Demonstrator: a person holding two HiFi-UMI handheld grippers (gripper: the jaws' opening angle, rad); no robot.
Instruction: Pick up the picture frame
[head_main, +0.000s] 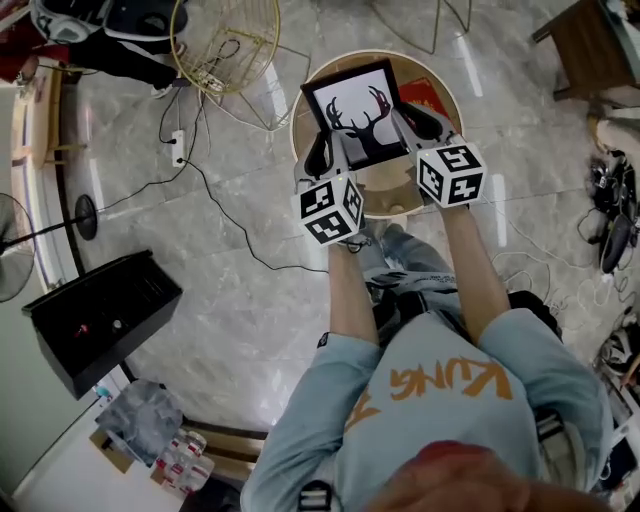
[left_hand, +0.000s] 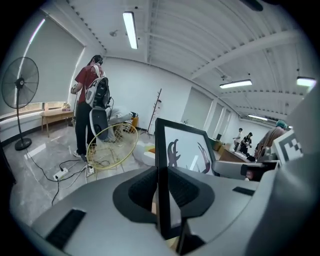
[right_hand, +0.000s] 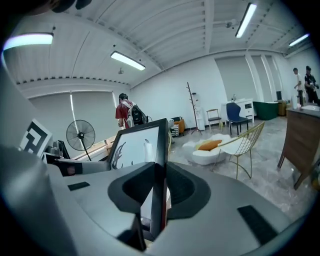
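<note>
Reads as all but finished. Above the marble floor (head_main: 250, 320) and over the round wooden table (head_main: 385, 200), holds the picture frame (head_main: 358, 108) aloft. Judging by the open room behind it in both gripper views, has it clear of the tabletop, though cannot confirm the gap under its lower edge from the head view. Leaves little beyond steadying the lift, since the task names no place to carry it.

Clamps the frame from both sides, with the left gripper (head_main: 320, 155) closed on its left upright edge and the right gripper (head_main: 430, 125) closed on its right upright edge. Presses ribbed black pads (left_hand: 135, 192) against front and back of the moulding in each gripper view, with no slack visible on either side.

Looks rectangular and thin in section, tilted with its top edge away from the person and its face turned up toward the head camera. Carries a broad black border round a white picture of black stag antlers. Shows a pale streak of glare across the face, which suggests glass or clear plastic. Seems rigid and fairly light, so probably wants an even squeeze on both edges, lest a slip on one side twist it.
</note>
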